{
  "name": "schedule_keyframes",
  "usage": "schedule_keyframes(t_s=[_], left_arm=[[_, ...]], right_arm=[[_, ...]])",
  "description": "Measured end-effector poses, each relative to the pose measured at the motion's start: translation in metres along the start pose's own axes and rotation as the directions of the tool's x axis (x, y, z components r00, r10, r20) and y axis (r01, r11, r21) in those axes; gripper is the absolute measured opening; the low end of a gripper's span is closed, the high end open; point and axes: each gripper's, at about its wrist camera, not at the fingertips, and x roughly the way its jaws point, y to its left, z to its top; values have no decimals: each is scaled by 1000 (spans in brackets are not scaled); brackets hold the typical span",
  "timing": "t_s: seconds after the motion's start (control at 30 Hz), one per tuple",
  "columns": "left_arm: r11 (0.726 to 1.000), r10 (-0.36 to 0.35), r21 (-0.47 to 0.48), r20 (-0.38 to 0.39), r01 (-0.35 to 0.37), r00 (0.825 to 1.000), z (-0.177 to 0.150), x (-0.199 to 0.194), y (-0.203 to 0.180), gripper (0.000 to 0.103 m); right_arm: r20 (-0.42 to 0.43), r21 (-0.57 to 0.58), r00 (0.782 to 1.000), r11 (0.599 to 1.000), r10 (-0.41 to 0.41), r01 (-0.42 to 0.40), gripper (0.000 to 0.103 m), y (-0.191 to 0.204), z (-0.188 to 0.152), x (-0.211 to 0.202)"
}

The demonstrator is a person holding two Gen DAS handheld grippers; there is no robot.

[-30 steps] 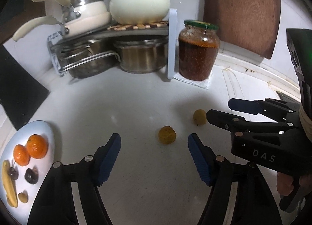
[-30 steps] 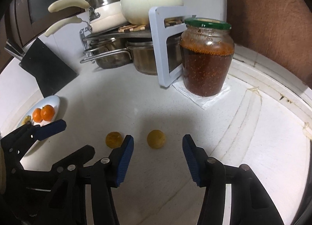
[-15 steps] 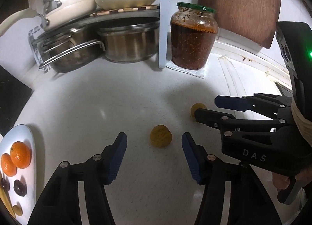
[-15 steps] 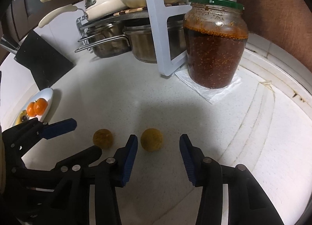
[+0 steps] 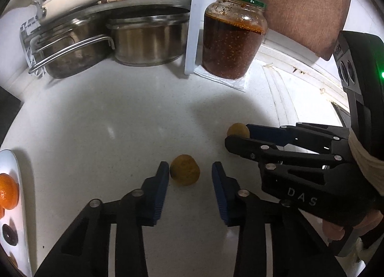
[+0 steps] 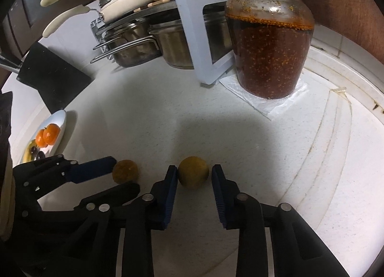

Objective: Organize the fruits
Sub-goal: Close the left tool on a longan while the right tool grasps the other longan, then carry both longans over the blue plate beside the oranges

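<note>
Two small brownish-yellow round fruits lie on the white counter. My left gripper (image 5: 190, 172) is open around the left fruit (image 5: 184, 173), its left pad close to the fruit. My right gripper (image 6: 194, 173) is open around the right fruit (image 6: 193, 172), the jaws close on both sides. In the left wrist view the right gripper (image 5: 240, 134) reaches in from the right, with the right fruit (image 5: 238, 130) at its tips. In the right wrist view the left gripper (image 6: 115, 176) and left fruit (image 6: 125, 171) show at lower left. A white plate (image 6: 62, 121) holds oranges (image 6: 47, 134) and other fruit.
A large jar of red-brown sauce (image 6: 270, 44) stands on a paper towel behind the fruits. A white rack (image 6: 192, 37) with steel pots (image 5: 148, 39) and cream cookware fills the back. A black board (image 6: 50, 78) leans at left. A sink rim (image 6: 336, 80) runs at right.
Both grippers have moved forward and down so each fruit now sits between its jaws. The jaw gaps have narrowed. The plate has slid toward the left edge of view.
</note>
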Motion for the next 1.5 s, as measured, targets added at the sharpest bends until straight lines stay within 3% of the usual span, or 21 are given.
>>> schedule_keyframes(t_s=[0.1,0.37,0.9,1.23,1.5], left_arm=[[1000,-2,-4,-3,2,1000,0,2,0,26],[1000,15,-23,9,-15,1000,-4,-3,2,26],[995,77,-65,114,-70,990,-17,-66,-3,26],[991,99,-109,191,-79,977,-27,-116,-3,26],[983,154,-139,266,-120,952,-38,-157,3,26]], right_arm=[[2,-3,1000,1000,-3,3,28,1,-1,0],[20,10,999,1000,-29,29,28,0,-5,-8],[93,-4,993,998,-68,68,28,19,-18,-61],[172,-55,983,996,-58,68,28,47,-22,-103],[223,-80,974,996,-22,41,28,72,-22,-127]])
